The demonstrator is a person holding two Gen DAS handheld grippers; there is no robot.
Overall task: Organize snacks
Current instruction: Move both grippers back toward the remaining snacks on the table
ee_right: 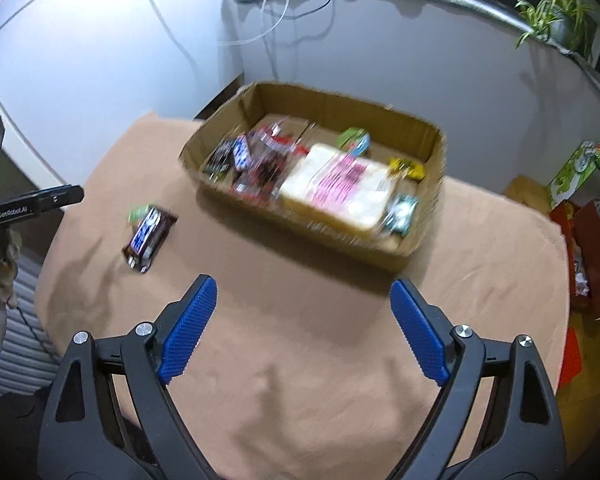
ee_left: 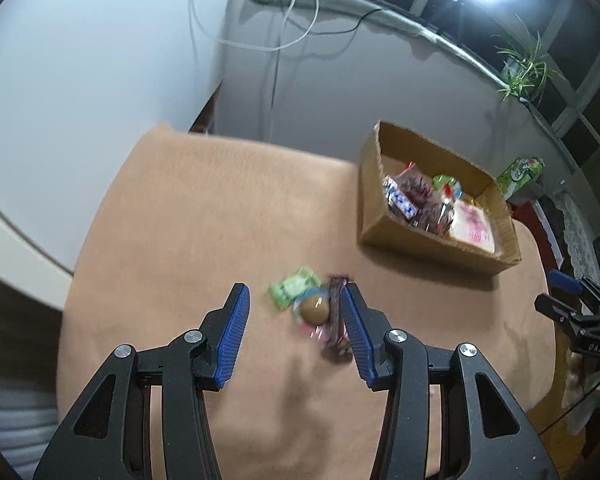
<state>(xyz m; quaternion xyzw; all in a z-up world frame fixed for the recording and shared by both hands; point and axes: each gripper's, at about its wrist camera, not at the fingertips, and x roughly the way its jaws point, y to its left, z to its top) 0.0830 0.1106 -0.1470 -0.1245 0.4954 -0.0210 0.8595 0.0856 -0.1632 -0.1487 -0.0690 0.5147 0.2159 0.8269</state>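
Note:
A cardboard box (ee_left: 384,236) (ee_right: 428,120) stands on the tan tablecloth at the far right and holds several snack packs, among them a large pink-and-white pack (ee_right: 340,188). On the cloth lies a small pile: a green packet (ee_left: 294,288), a brown round snack (ee_left: 315,309) and a dark chocolate bar (ee_left: 336,320) (ee_right: 148,236). My left gripper (ee_left: 296,304) is open and empty, above the pile, with its right finger by the bar. My right gripper (ee_right: 304,300) is open and empty above bare cloth in front of the box.
A white wall with hanging cables (ee_left: 284,20) stands behind the table. A potted plant (ee_right: 556,8) sits on the sill. A green carton (ee_right: 580,168) and a red box (ee_right: 592,248) stand beyond the right table edge. The right gripper shows at the left view's right edge (ee_left: 572,308).

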